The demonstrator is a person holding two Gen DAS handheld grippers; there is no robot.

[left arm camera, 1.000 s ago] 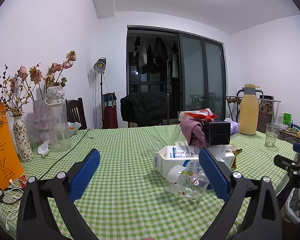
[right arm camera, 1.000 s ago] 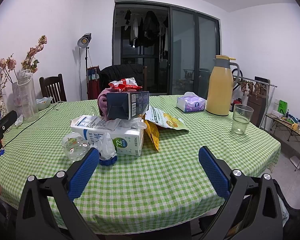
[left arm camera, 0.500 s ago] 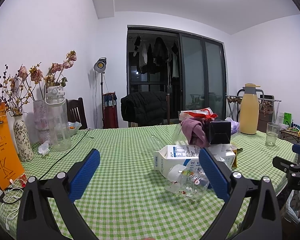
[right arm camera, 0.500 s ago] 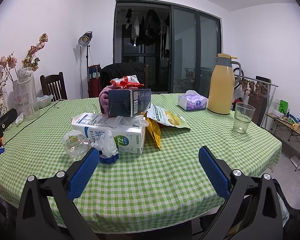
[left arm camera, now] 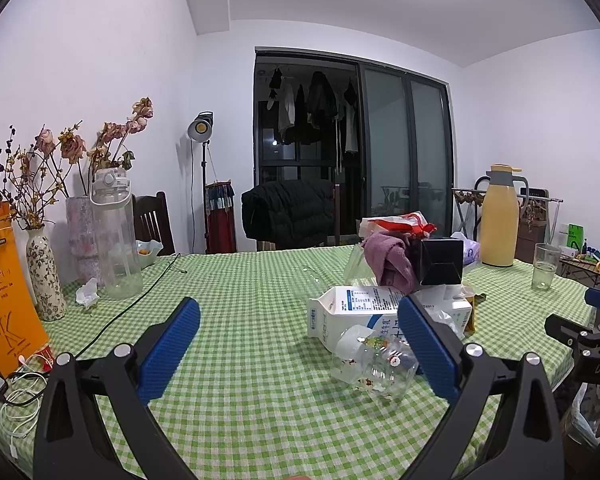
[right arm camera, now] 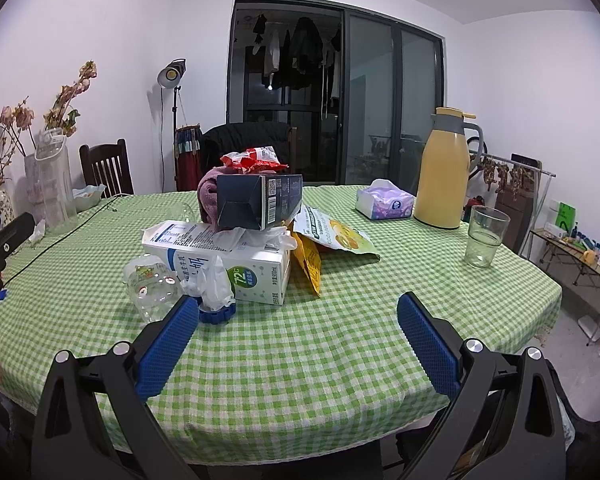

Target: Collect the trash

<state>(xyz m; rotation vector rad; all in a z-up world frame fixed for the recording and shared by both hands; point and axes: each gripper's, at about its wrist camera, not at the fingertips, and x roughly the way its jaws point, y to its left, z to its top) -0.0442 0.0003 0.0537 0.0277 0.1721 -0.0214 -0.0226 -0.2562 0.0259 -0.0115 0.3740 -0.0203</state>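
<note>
Both grippers hover above the near edge of the table [right arm camera: 340, 360], spread wide and holding nothing. The left gripper [left arm camera: 300, 340] faces the trash from the left, with the crushed clear bottle [left arm camera: 374, 364] just ahead of its right finger; the right gripper [right arm camera: 298, 336] faces the same heap from the front.

The trash sits heaped near the middle of the table. A milk carton [right arm camera: 220, 264] lies flat at the base, with a crumpled plastic bag [right arm camera: 216, 284] and a blue cap [right arm camera: 216, 314] against its front. A dark box [right arm camera: 260, 200] and a purple cloth [right arm camera: 208, 196] rest on top, and snack bags [right arm camera: 332, 234] lean against the side.

The open jaws suggest an approach, probably starting with the loose bottle, since it lies nearest and pulling it should not upset the stack.

The yellow jug [right arm camera: 444, 184], drinking glass [right arm camera: 486, 236] and tissue box [right arm camera: 384, 204] stand apart and look like keepers.
</note>
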